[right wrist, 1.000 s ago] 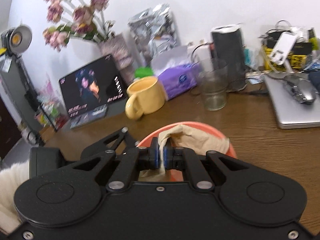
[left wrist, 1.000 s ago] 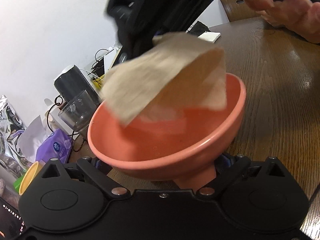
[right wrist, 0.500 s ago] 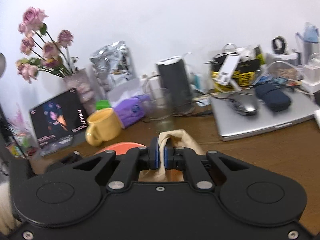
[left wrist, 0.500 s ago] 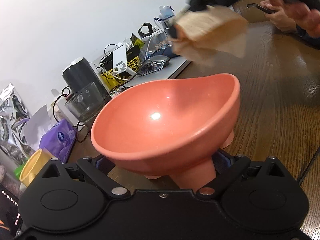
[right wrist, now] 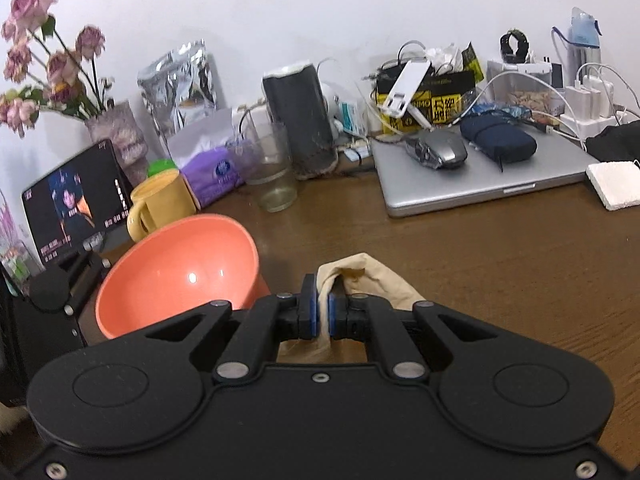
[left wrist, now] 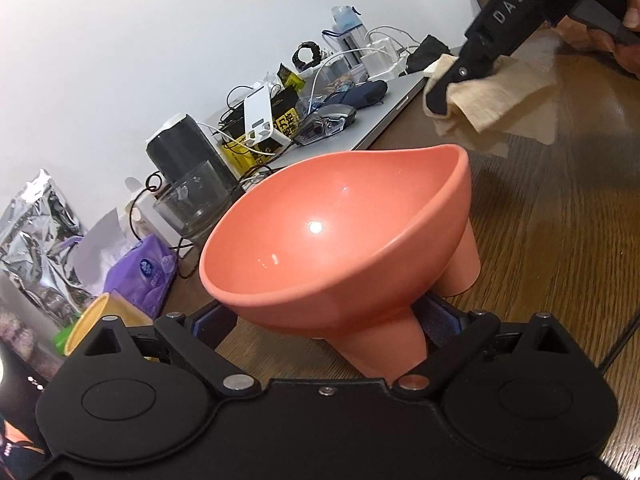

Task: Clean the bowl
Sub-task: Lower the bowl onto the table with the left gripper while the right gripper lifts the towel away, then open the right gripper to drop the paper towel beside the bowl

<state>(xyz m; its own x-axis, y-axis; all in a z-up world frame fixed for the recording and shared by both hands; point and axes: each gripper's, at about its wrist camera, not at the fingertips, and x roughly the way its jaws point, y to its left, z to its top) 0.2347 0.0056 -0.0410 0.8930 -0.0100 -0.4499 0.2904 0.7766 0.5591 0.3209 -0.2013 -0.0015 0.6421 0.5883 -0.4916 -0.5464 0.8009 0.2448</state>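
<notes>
The salmon bowl [left wrist: 332, 236] was held tilted above the wooden table [left wrist: 560, 240] by the left gripper [left wrist: 324, 326], its jaws clamped on the bowl's foot; nothing lay inside it. The right gripper [right wrist: 323, 310] was closed tight on a beige cloth [right wrist: 372, 276], held beside the bowl. An empty glass [right wrist: 272, 172] and a yellow mug [right wrist: 160, 204] stood toward the table's back edge.
</notes>
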